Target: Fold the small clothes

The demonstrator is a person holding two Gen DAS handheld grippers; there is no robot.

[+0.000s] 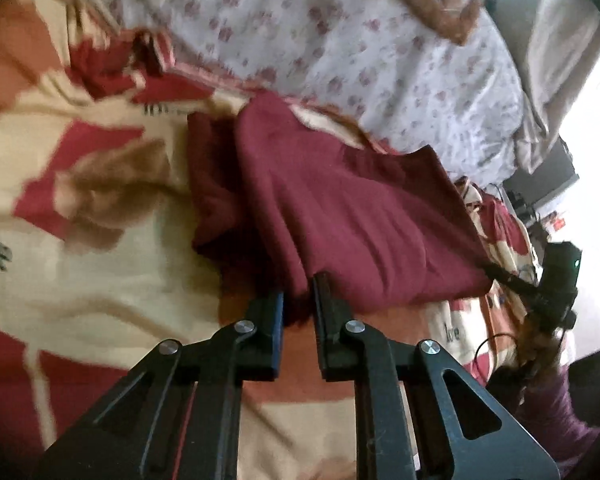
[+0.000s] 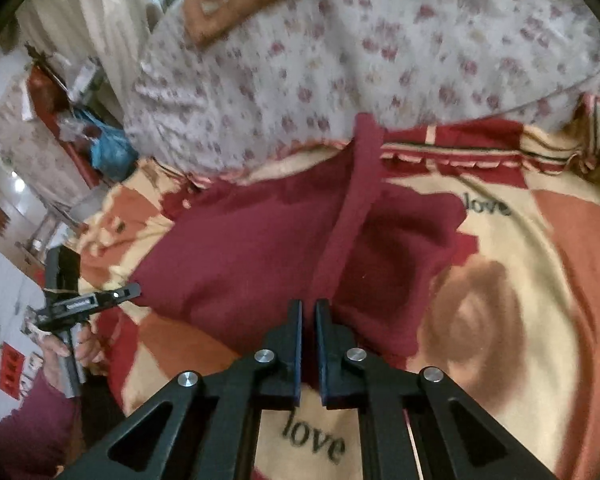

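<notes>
Both hand-held grippers, left (image 1: 298,292) and right (image 2: 309,312), seemingly pinch the maroon garment's (image 1: 340,200) near edge.

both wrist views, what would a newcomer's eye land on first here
A dark red garment lies spread over a red-and-cream blanket printed with the word "love", filling the middle of both views. The left gripper and the right gripper each have their jaws closed on its near edge. Behind it, at the top, sits a white floral quilt.
</notes>
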